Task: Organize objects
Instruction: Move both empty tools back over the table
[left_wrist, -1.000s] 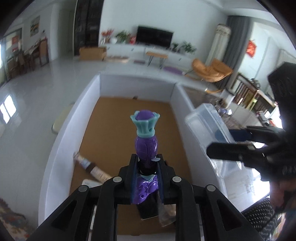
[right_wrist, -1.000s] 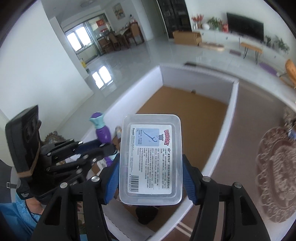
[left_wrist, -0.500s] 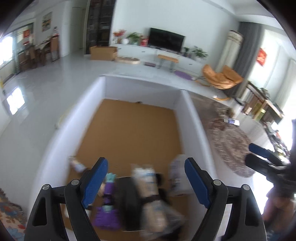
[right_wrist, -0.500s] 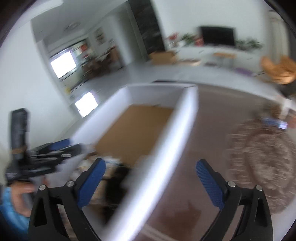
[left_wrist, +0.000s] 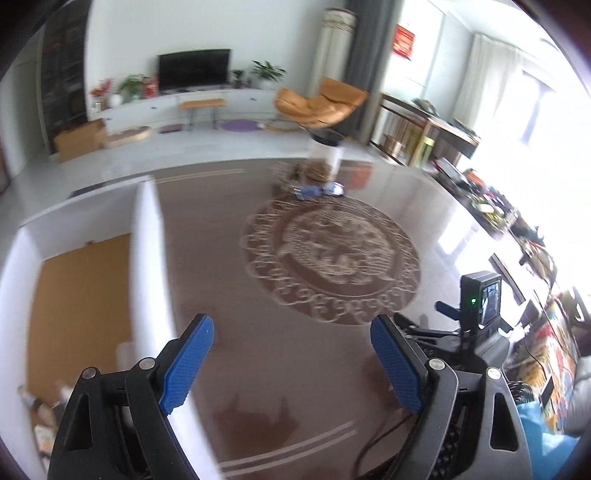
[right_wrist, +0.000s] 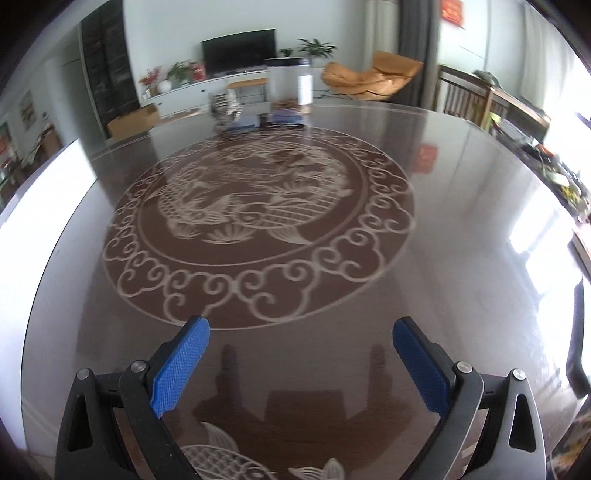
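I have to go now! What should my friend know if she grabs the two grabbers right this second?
Left gripper: jaws opening, nothing between them, over the dark table beside the white box.
Right gripper: open and empty, over the table's round pattern.
Things: several small items lie in the box's near corner, too blurred to name. At the table's far side stand a clear jar and small blue items.
Done: some things are in the box.
Left: probably the far-side things, if they belong there.
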